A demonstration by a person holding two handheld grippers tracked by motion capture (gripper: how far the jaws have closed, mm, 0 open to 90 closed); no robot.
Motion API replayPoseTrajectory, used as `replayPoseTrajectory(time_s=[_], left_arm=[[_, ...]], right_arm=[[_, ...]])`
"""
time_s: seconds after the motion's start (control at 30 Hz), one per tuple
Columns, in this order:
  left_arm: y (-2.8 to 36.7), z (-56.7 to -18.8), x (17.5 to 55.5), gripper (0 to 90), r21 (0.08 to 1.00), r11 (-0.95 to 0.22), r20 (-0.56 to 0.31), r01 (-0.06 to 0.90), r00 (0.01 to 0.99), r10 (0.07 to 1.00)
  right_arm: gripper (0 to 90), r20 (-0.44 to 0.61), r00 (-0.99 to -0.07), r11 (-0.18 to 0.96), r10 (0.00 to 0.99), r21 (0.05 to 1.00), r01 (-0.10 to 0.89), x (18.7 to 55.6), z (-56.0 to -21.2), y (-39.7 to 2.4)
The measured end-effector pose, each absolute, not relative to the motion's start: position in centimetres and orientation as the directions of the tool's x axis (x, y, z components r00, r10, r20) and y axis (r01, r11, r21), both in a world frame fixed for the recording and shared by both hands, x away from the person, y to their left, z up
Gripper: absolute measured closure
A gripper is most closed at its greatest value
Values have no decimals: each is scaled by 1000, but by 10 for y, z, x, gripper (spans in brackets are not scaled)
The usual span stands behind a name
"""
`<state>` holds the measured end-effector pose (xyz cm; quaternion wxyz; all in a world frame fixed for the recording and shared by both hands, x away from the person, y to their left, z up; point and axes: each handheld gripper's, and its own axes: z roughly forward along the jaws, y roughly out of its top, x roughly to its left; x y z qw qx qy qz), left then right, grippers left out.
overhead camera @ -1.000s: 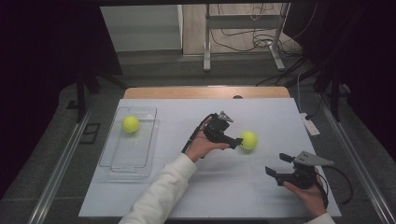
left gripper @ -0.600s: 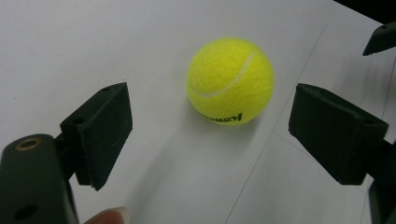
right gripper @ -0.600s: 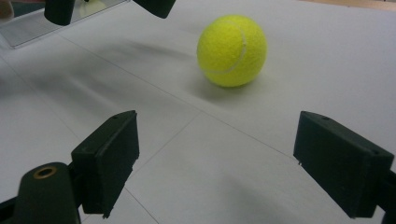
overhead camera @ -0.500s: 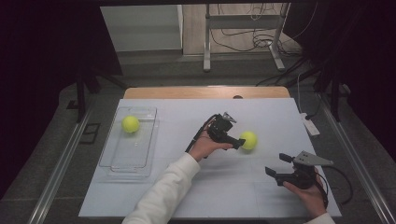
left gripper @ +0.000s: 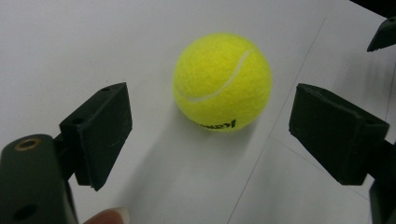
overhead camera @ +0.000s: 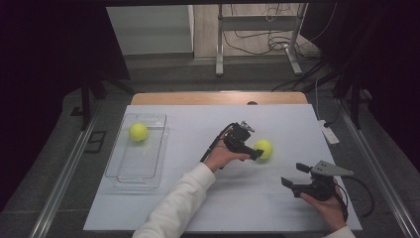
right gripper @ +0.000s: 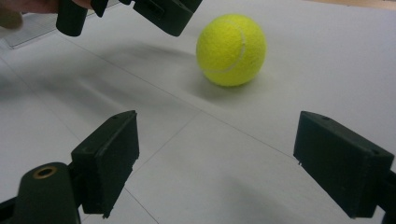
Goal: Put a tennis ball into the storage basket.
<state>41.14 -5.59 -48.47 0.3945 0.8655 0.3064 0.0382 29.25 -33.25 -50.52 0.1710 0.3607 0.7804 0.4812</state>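
Your left claw (overhead camera: 257, 151) is hovering spread beside the ball (overhead camera: 263, 148), nothing blocking; your right claw (overhead camera: 295, 176) is resting spread nearby. The high view is showing a second ball (overhead camera: 138, 132) sitting in the tray (overhead camera: 148, 166) on the counter (overhead camera: 198, 124).

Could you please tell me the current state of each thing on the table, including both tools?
Left tool: open, jaws either side of the near ball, not touching it.
Right tool: open, holds nothing.
Near ball: resting on the table, free.
Far ball: lying in the tray.
Tray: clear, flat on the table.
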Motion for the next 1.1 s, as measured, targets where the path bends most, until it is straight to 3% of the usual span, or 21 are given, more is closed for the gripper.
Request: replayPoseTrajectory(time_s=[1.1], left_arm=[[-88,-495,426,126,672,-529,-190,518,812,553]], right_arm=[[146,80,-682,279,727,873,401,293,-505,-332]])
